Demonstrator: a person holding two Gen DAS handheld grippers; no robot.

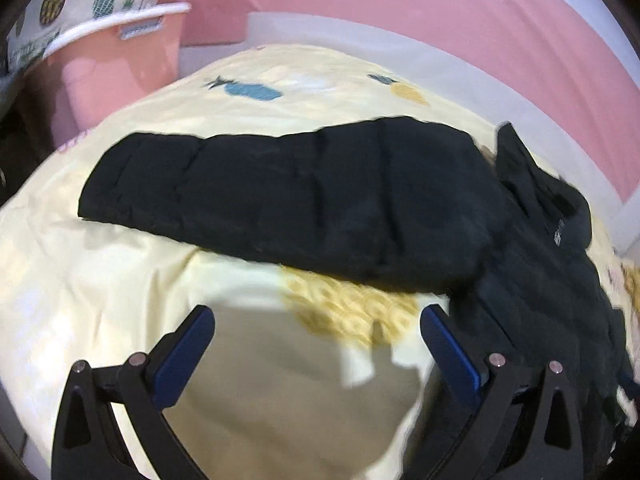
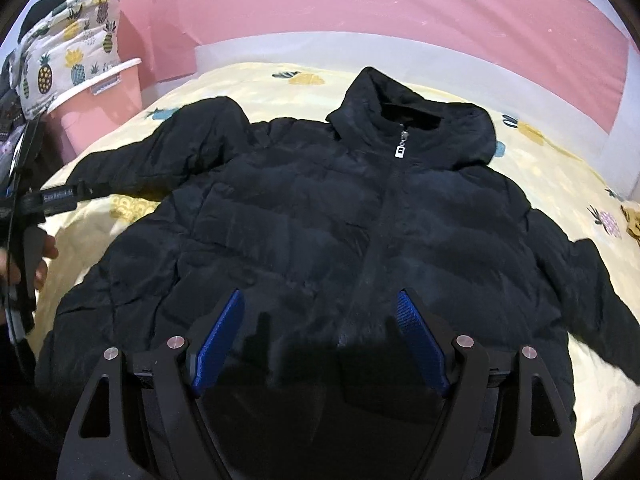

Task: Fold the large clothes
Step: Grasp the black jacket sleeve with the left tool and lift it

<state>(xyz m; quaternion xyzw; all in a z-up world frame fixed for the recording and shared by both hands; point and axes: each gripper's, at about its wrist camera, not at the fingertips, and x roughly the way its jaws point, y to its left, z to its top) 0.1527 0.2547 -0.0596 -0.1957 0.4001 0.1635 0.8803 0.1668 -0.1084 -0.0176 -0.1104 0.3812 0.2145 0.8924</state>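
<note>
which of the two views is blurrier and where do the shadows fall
Left wrist view: motion-smeared, the jacket sleeve and bedsheet print soft, a grey shadow between the open left gripper fingers. Right wrist view: sharper, zipper pull crisp, the right gripper shadowing the jacket hem; fisheye bends both.

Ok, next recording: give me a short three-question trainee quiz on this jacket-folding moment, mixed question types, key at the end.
1. True or false: the black puffer jacket lies front up with its zipper closed.
2. Multiple choice: the left gripper is A) shut on a sleeve, B) open above the pineapple-print bedsheet, C) out of view.
3. Fill in: the right gripper hovers open over the jacket's ____ edge, on the side away from the hood.

Key: 1 true; 2 B; 3 bottom (hem).
</note>
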